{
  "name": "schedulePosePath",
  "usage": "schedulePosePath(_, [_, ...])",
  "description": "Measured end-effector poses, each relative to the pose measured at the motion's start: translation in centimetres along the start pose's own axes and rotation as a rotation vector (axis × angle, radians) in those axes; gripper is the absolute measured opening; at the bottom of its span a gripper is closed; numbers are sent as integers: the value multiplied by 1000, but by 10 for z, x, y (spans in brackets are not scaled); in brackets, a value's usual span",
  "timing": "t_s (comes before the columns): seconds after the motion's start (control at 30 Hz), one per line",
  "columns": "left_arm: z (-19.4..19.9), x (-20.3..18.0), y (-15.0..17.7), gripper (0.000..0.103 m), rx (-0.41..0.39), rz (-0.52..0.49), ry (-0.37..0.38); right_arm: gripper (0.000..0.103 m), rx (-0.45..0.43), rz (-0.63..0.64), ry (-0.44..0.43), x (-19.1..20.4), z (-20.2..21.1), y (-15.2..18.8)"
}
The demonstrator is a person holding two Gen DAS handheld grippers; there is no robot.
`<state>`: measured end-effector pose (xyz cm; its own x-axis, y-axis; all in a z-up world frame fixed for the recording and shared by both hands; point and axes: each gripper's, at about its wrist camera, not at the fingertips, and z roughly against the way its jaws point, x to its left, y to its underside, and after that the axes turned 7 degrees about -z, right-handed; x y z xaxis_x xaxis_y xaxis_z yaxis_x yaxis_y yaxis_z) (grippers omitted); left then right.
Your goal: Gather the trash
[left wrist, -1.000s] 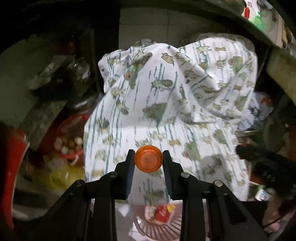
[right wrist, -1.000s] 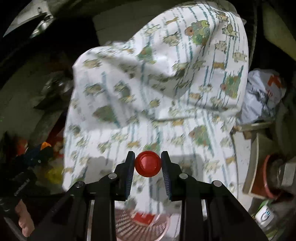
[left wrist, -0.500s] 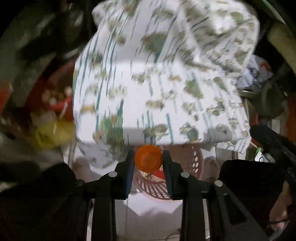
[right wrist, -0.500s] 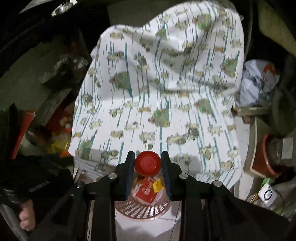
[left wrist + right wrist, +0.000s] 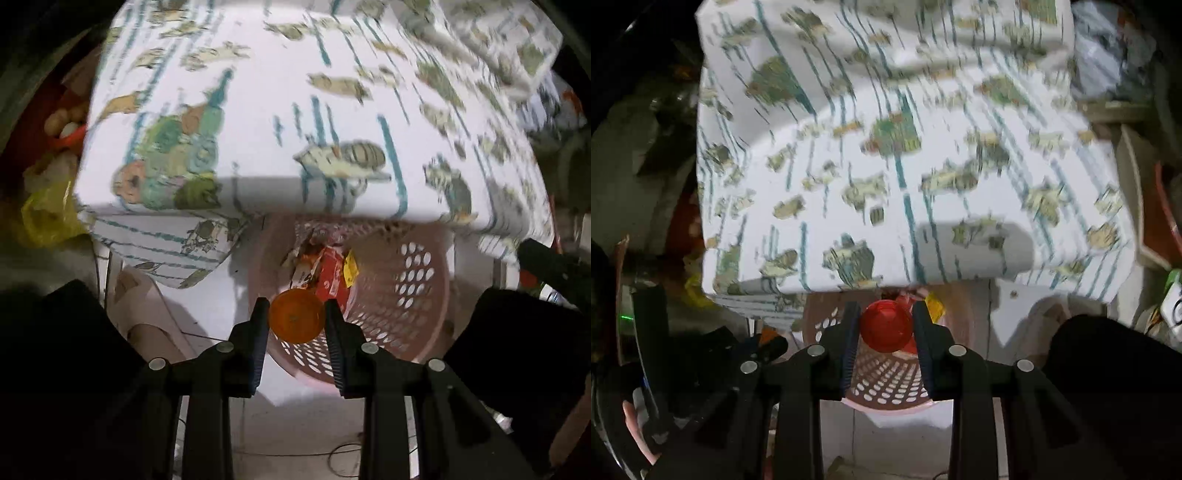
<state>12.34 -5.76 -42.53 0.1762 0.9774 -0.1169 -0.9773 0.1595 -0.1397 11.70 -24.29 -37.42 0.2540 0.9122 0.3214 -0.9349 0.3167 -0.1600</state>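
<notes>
Left gripper [image 5: 296, 320] fingers clamp orange cap [image 5: 295, 319]; right gripper [image 5: 885, 325] fingers clamp red cap [image 5: 885, 324]. Both hang over pink basket [image 5: 413, 295], wrappers [image 5: 328, 277] already inside. Caps not yet dropped.

Orange round cap [image 5: 295, 320]: clamped between 2 black fingers, above the pink perforated basket [image 5: 413, 291]. Red round cap [image 5: 886, 325]: likewise clamped. Basket holds red and yellow wrappers [image 5: 330, 275].

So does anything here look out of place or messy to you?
Mostly the basket: it is tucked partly under the overhanging patterned cloth, so only part of its opening shows. Red and yellow wrappers lie crumpled inside. Otherwise each gripper holds a cap, orange and red, over it.
</notes>
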Motion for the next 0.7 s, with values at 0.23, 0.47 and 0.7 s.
schedulePosePath(0.23, [-27, -7, -3, 29, 113, -19, 32, 31, 23, 39, 84, 3, -31, 5])
schedulePosePath(0.47, [-24, -8, -1, 73, 85, -36, -15, 31, 56, 35, 103, -4, -67, 8])
schedulePosePath(0.7, [12, 6, -2, 71, 28, 1, -58, 64, 66, -3, 137, -9, -66, 8])
